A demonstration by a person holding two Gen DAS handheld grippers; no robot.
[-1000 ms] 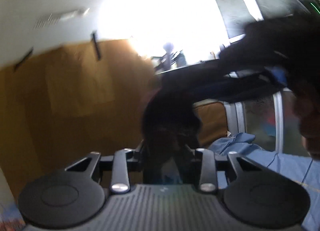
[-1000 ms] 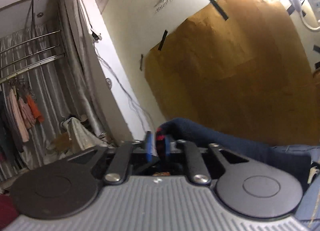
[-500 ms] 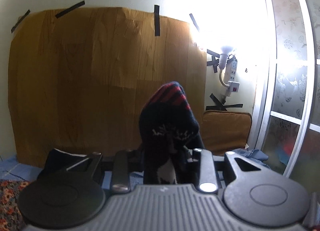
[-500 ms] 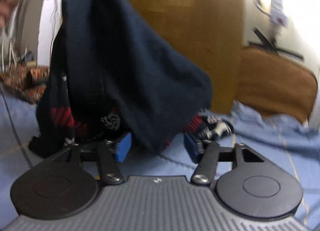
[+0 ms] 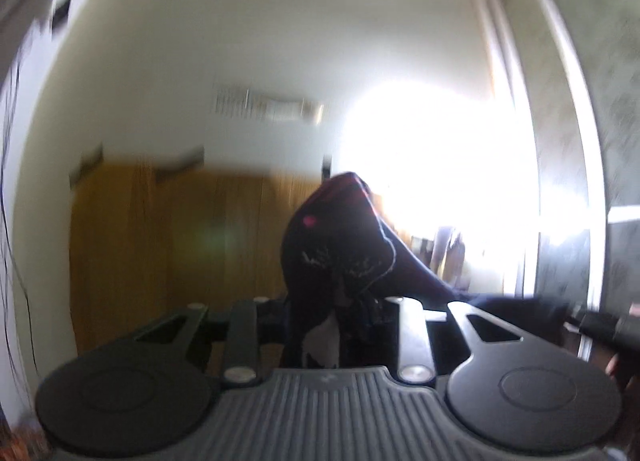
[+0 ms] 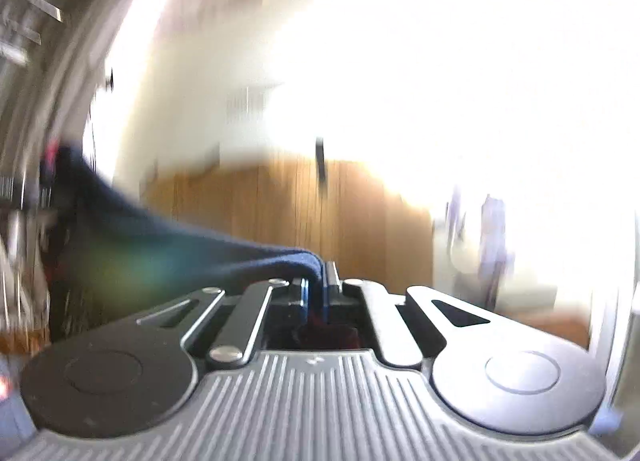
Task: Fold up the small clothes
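Left wrist view: our left hand-held gripper [image 5: 332,309] is clamped on a bunched corner of the dark navy garment [image 5: 340,245], red trim at the top of the bunch. The cloth humps up above the jaws, then runs off right toward the right hand-held gripper [image 5: 600,327] at the frame edge. The garment is in the air, strung between both tools, in front of the wooden wall panel [image 5: 168,245]. The frame is motion-blurred and the window [image 5: 440,189] is blown out.

Risks as we judge them:
- We hold a wad, not a flat edge, so layers may slide out under tension.
- Pulling the span too taut could yank the corner free.
- With blur and glare we can't see where hems or corners sit, so a fold could land skewed.

Right wrist view: the right hand-held gripper [image 6: 316,293] is nearly closed, pinching a thin fold of the same navy cloth [image 6: 180,257] between blue pads [image 6: 305,293]. The fabric stretches left toward the red trim [image 6: 51,157].

Risks as we judge them:
- The bite is shallow, near the pad tips, so a jerk may strip it.
- No landing surface is in view, so the laydown is blind.

Containers: none visible in either view, so there are no contents to report.
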